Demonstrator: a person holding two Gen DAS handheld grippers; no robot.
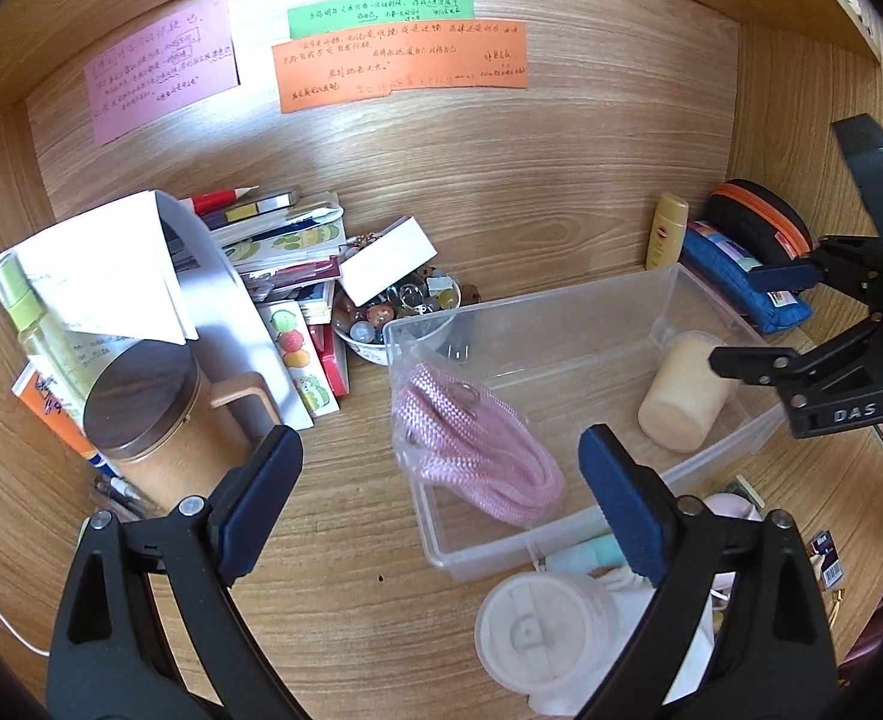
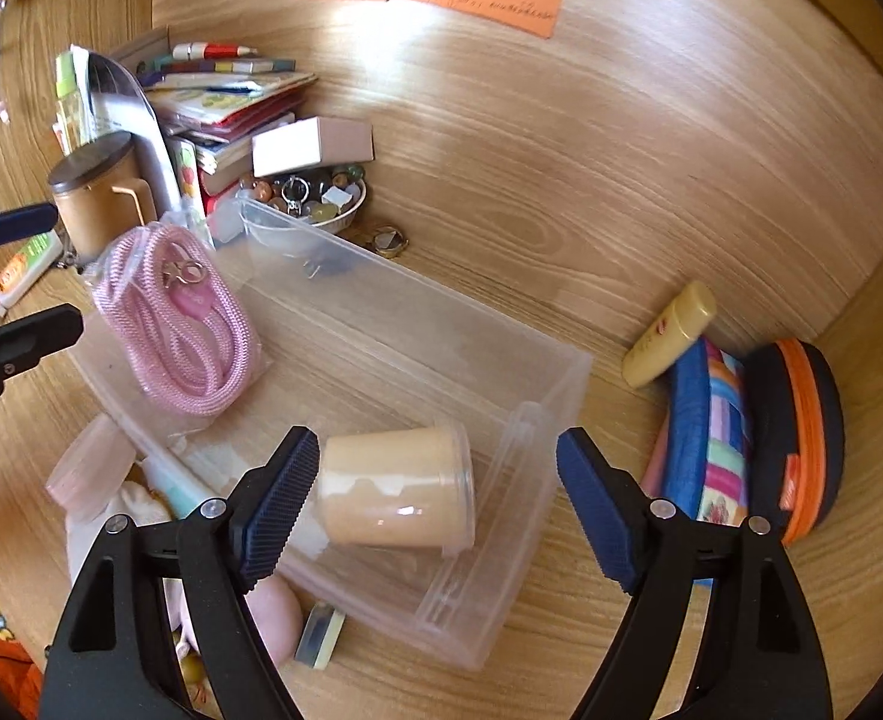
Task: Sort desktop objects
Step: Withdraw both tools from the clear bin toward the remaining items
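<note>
A clear plastic bin (image 1: pixel 567 312) (image 2: pixel 537 420) stands on the wooden desk. A pink rope in a plastic bag (image 1: pixel 471 450) (image 2: pixel 183 324) leans in its left end. A beige jar (image 1: pixel 684 390) (image 2: pixel 396 495) lies on its side in the right end. My left gripper (image 1: pixel 441 498) is open and empty, above the bin's near left wall. My right gripper (image 2: pixel 435 504) is open, held over the beige jar without touching it; it also shows in the left wrist view (image 1: pixel 735 318).
A lidded tan mug (image 1: pixel 153 414) (image 2: pixel 96 192), stacked books (image 1: pixel 285 252), a bowl of beads (image 1: pixel 393 312) (image 2: pixel 315 198) and a white box (image 1: pixel 387 258) stand left. A yellow tube (image 1: pixel 666 231) (image 2: pixel 669 333), blue pouch (image 1: pixel 741 276) (image 2: pixel 705 432) and black-orange case (image 2: pixel 801 438) lie right. A white lidded cup (image 1: pixel 540 630) sits near.
</note>
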